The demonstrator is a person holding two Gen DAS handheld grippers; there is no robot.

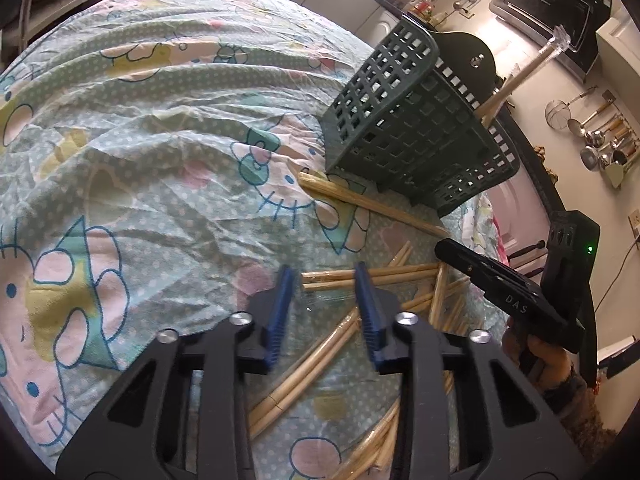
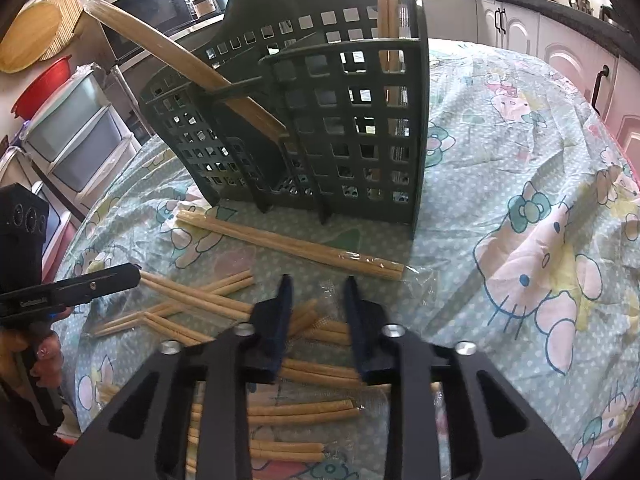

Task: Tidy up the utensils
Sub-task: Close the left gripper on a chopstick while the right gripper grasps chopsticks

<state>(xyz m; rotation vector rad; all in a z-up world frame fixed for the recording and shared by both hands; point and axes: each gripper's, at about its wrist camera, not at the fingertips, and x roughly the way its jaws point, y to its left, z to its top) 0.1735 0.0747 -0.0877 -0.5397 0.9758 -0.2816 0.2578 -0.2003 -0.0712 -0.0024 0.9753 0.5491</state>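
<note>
A kitchen surface under a cartoon-cat print cloth [image 1: 160,128] carries a dark green lattice plastic utensil basket [image 2: 320,128] at twelve o'clock. Wrapped wooden chopsticks [image 2: 288,242] lie scattered before it. The left gripper [image 1: 326,284] and right gripper [image 2: 316,292] hang over them, jaws narrowly apart, whether clamping a wrapper I cannot tell.

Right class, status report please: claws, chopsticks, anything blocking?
Left claw and right claw narrow, low over wrapped chopsticks; grip unclear. Two already in green holder, many loose on cloth. Nothing blocking.
</note>
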